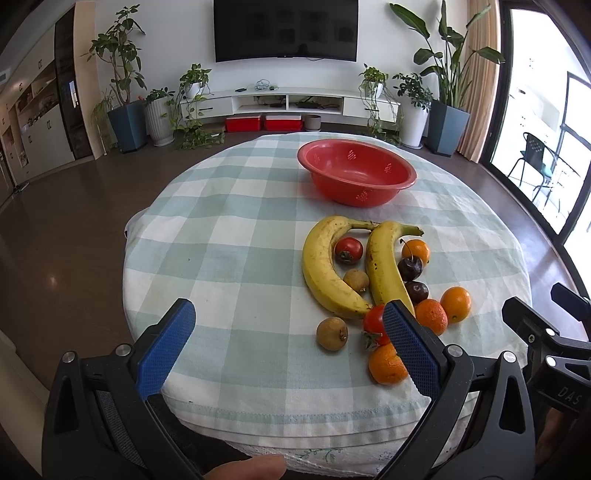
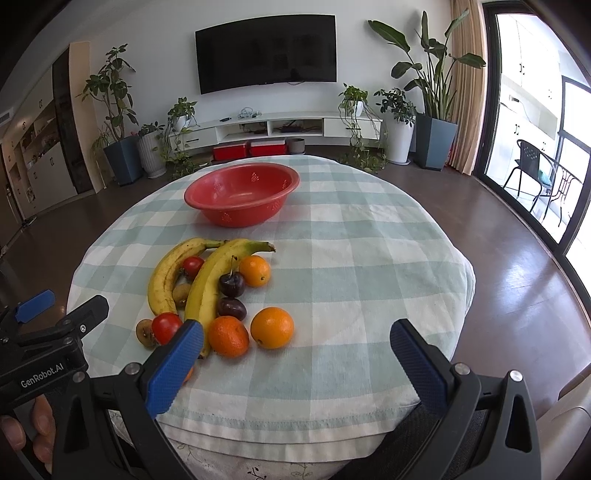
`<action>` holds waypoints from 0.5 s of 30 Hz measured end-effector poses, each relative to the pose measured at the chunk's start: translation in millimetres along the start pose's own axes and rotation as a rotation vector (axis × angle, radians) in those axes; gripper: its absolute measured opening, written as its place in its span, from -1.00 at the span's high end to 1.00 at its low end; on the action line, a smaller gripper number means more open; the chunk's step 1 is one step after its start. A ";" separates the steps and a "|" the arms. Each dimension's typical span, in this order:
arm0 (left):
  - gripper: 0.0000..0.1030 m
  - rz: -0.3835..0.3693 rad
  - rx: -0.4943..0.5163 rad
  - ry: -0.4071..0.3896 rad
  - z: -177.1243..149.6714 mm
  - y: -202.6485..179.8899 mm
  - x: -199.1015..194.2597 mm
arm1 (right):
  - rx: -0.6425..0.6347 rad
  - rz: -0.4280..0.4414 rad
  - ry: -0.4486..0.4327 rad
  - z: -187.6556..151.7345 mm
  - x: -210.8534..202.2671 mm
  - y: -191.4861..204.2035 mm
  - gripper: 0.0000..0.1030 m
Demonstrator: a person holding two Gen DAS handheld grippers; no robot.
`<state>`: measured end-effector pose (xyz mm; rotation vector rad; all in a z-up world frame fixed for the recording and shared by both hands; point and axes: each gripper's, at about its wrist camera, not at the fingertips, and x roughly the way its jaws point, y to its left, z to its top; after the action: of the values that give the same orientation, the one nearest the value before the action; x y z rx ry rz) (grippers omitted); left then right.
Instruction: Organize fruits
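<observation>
A red bowl stands empty at the far side of the checked table; it also shows in the right wrist view. Nearer lie two bananas, tomatoes, several oranges, two dark cherries and small brown fruits. My left gripper is open and empty at the table's near edge, its right finger in front of a tomato. My right gripper is open and empty, right of the fruit.
The table wears a green-and-white checked cloth with its edge close to both grippers. Behind are a TV, a low white cabinet, potted plants and dark wooden floor. The right gripper's body shows at the left view's right edge.
</observation>
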<state>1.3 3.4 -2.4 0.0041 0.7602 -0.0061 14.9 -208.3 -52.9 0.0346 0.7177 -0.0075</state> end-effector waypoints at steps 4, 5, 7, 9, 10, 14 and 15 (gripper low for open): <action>-1.00 0.000 0.000 0.000 -0.5 -0.7 0.5 | 0.000 0.001 0.001 -0.9 0.8 0.2 -1.00; -1.00 0.000 0.000 0.000 -0.6 -0.3 0.5 | 0.000 0.001 0.001 -1.2 0.7 0.3 -1.00; -1.00 -0.003 -0.003 0.000 -0.6 -0.3 0.5 | 0.000 0.002 0.002 -1.1 0.8 0.2 -1.00; -1.00 0.000 -0.001 0.000 -0.7 -0.8 0.4 | 0.001 0.001 0.002 -1.5 0.7 0.4 -1.00; -1.00 -0.001 -0.002 0.000 -0.8 -0.6 0.4 | 0.000 0.002 0.002 -1.0 0.9 0.2 -1.00; -1.00 -0.003 -0.003 0.000 -1.6 -1.1 0.7 | 0.001 0.002 0.002 -0.9 1.0 0.3 -1.00; -1.00 -0.003 -0.003 0.000 -1.6 -1.1 0.8 | 0.001 0.002 0.002 -1.5 1.0 0.5 -1.00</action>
<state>0.7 2.3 -4.2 0.0002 0.7607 -0.0073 14.7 -207.8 -54.7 0.0358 0.7199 -0.0062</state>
